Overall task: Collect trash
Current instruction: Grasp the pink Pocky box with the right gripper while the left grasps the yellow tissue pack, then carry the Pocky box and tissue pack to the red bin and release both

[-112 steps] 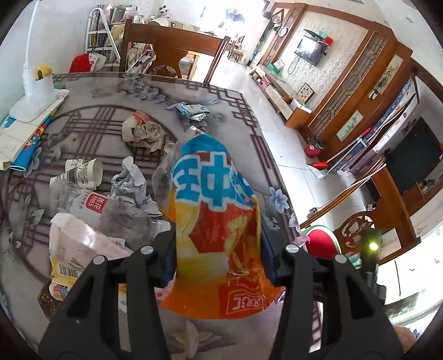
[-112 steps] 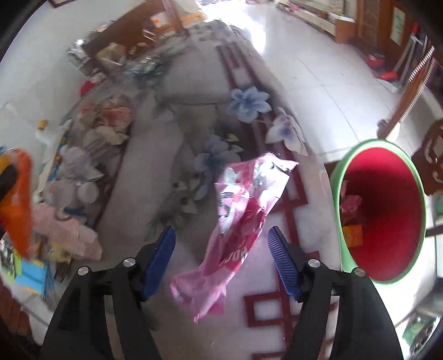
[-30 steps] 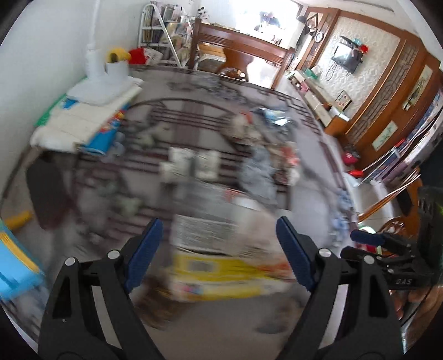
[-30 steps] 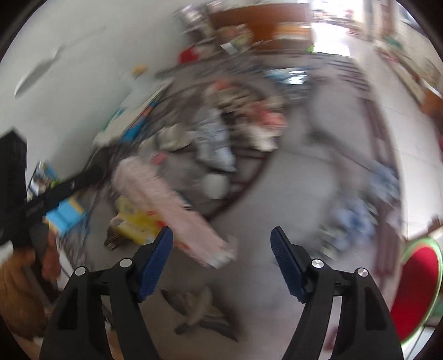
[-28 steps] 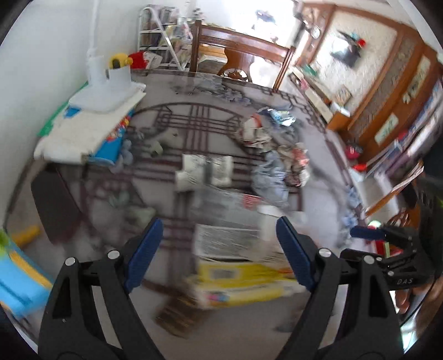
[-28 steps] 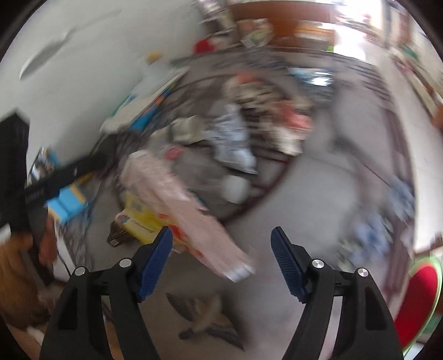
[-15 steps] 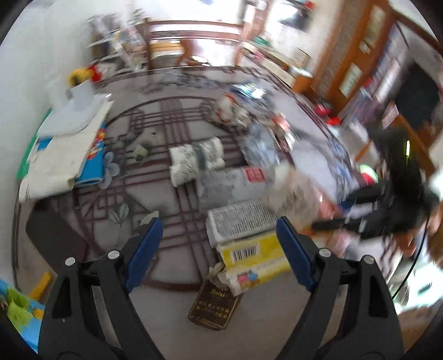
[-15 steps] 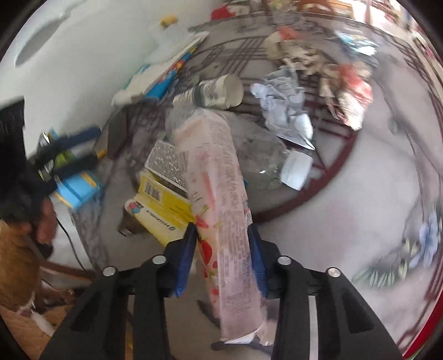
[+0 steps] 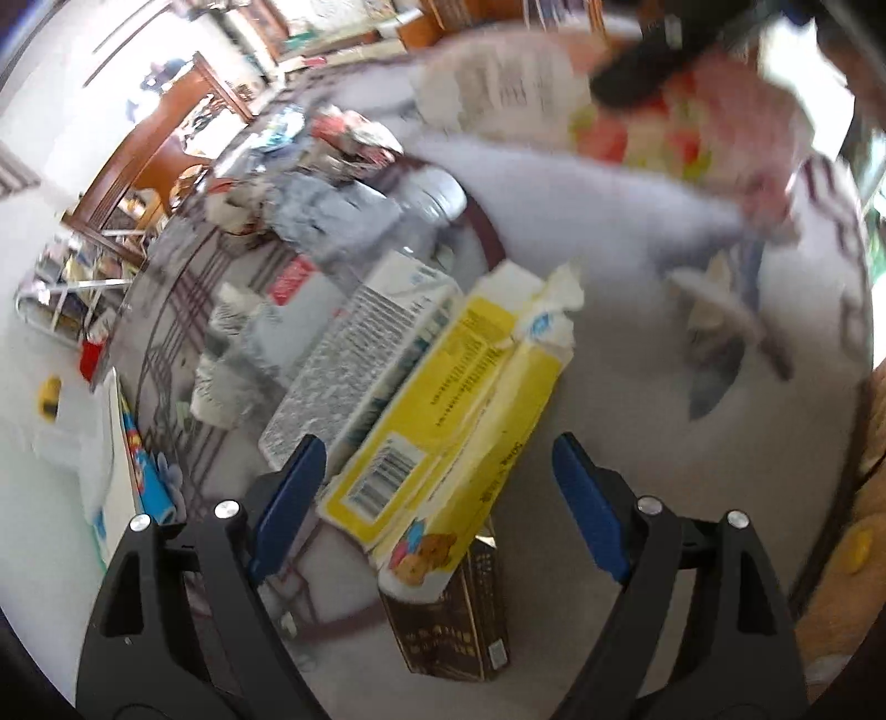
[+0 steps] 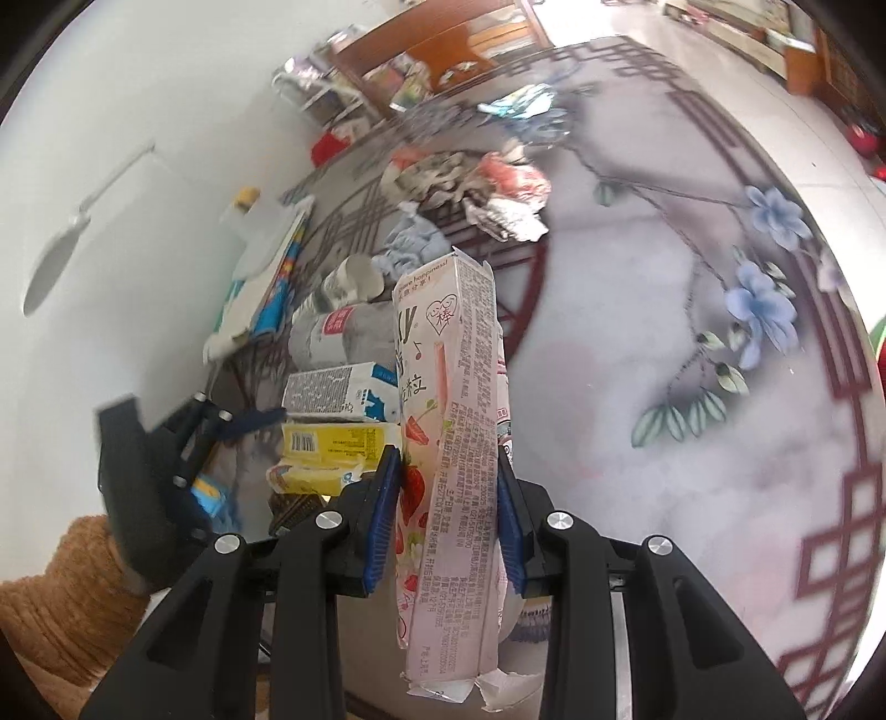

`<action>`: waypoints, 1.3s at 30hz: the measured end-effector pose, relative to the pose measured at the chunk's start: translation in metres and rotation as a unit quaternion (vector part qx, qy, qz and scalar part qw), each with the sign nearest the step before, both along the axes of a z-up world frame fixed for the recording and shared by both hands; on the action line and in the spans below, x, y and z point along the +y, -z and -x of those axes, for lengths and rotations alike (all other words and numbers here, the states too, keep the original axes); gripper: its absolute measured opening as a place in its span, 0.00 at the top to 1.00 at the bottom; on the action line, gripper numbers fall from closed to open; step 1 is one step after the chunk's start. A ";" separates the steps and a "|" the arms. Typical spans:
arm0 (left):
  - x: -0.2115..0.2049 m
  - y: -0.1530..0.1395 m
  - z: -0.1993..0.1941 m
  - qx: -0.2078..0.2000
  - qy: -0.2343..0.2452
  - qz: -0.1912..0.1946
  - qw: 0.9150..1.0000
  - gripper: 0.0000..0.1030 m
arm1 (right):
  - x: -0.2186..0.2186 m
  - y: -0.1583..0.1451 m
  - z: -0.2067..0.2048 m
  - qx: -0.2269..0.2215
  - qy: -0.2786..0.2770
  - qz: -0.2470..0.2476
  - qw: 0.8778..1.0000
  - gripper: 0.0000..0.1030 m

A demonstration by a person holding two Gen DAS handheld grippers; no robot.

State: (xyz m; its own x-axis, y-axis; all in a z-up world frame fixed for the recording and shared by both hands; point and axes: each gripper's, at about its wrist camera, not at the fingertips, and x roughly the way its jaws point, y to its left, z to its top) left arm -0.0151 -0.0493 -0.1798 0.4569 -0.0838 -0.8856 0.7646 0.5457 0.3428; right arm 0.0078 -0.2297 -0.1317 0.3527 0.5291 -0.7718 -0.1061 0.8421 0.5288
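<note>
On the patterned tablecloth [image 9: 609,343], my spread-jawed left gripper [image 9: 437,498] is straddling the yellow carton [image 9: 443,410], its length running toward one o'clock, while my right gripper [image 10: 446,509] is clamping the pink carton [image 10: 448,471].

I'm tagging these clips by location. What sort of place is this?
Most likely a home living or dining room: a patterned table strewn with packaging trash such as a yellow carton, a wooden chair behind it, and a tiled floor with cabinets.

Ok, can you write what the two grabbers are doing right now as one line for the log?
right gripper: shut on pink carton | left gripper: open, over yellow box | step: collecting trash from table
</note>
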 end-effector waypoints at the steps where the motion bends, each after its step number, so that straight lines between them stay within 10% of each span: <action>1: -0.003 0.005 0.001 -0.016 0.003 -0.015 1.000 0.19 | -0.003 0.000 0.001 0.000 0.007 -0.004 1.000 0.70; 7: -0.010 0.010 -0.004 -0.043 -0.013 -0.028 0.999 0.22 | -0.010 0.001 0.008 0.002 0.024 -0.011 1.000 0.69; 11: -0.006 -0.004 -0.009 -0.032 -0.042 0.008 0.999 0.75 | -0.008 -0.001 0.009 -0.004 0.024 -0.009 1.000 0.69; 17: 0.009 -0.026 -0.014 -0.011 -0.114 0.091 0.989 0.82 | -0.005 -0.013 0.014 -0.025 0.020 -0.003 0.999 0.69; 29: 0.044 -0.086 -0.031 0.047 -0.282 0.344 0.895 0.86 | -0.005 -0.053 0.023 -0.087 0.051 -0.001 0.995 0.69; 39: 0.040 -0.109 -0.030 0.027 -0.285 0.371 0.883 0.86 | -0.009 -0.067 0.029 -0.121 0.071 0.012 0.990 0.69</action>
State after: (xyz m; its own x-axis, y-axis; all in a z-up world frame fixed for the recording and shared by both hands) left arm 0.0146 -0.0092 -0.0705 0.5701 -0.4204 -0.7058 0.2973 0.9065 -0.2999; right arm -0.0208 -0.2391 -0.0644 0.5986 0.4444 -0.6665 -0.1080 0.8692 0.4825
